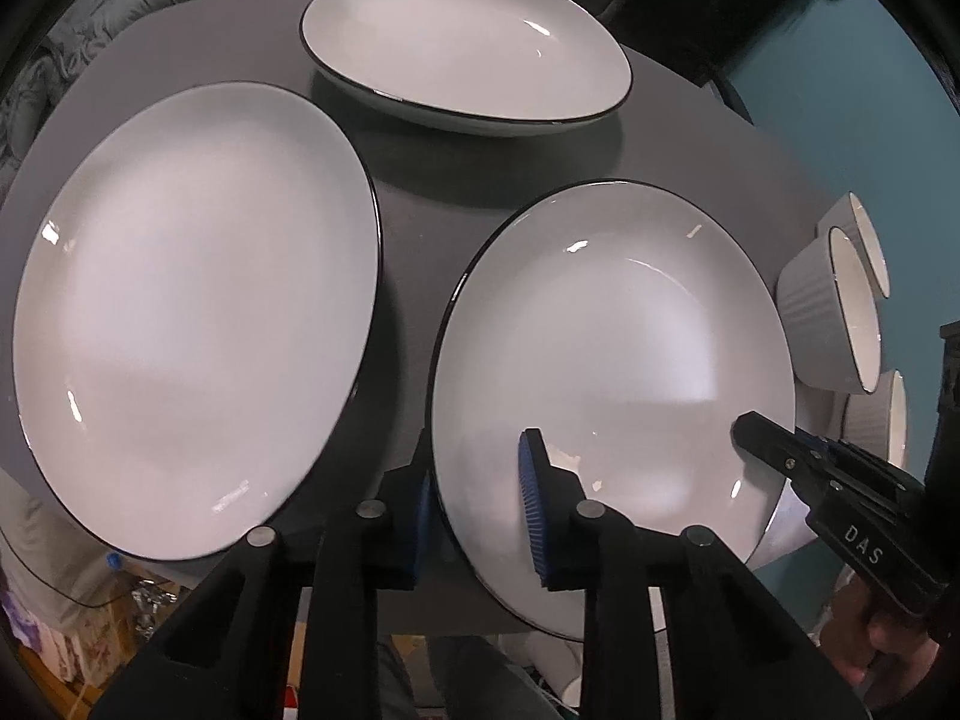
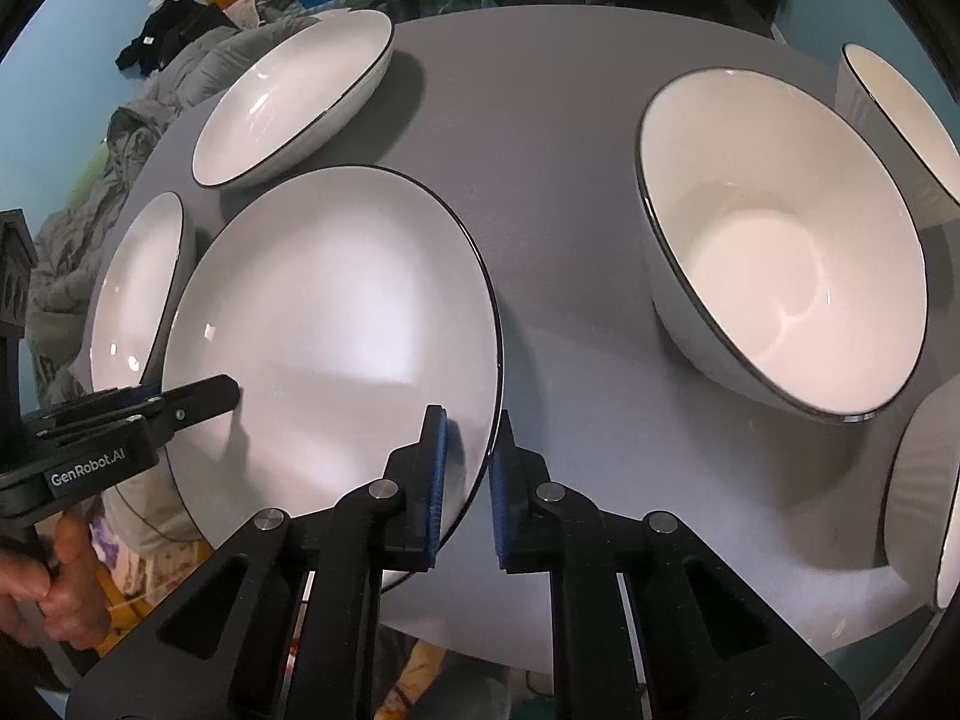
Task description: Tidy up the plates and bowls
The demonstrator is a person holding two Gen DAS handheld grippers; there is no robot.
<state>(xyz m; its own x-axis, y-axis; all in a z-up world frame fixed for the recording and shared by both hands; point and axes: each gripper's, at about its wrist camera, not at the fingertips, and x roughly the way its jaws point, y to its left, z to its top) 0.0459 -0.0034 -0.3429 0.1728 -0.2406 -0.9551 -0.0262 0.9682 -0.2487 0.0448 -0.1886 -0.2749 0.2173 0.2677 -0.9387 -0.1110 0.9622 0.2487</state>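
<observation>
Both grippers, left (image 1: 480, 510) and right (image 2: 468, 480), pinched opposite rims of one white, black-edged plate (image 1: 612, 360) we saw near the grey table's (image 2: 540, 120) front edge.

A lived-in home: clothes (image 2: 174, 36) heaped on the floor beside a grey table (image 2: 540, 120).

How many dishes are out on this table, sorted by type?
Plates: 2
Oval dish: 1
Bowls: 3
Total: 6
</observation>
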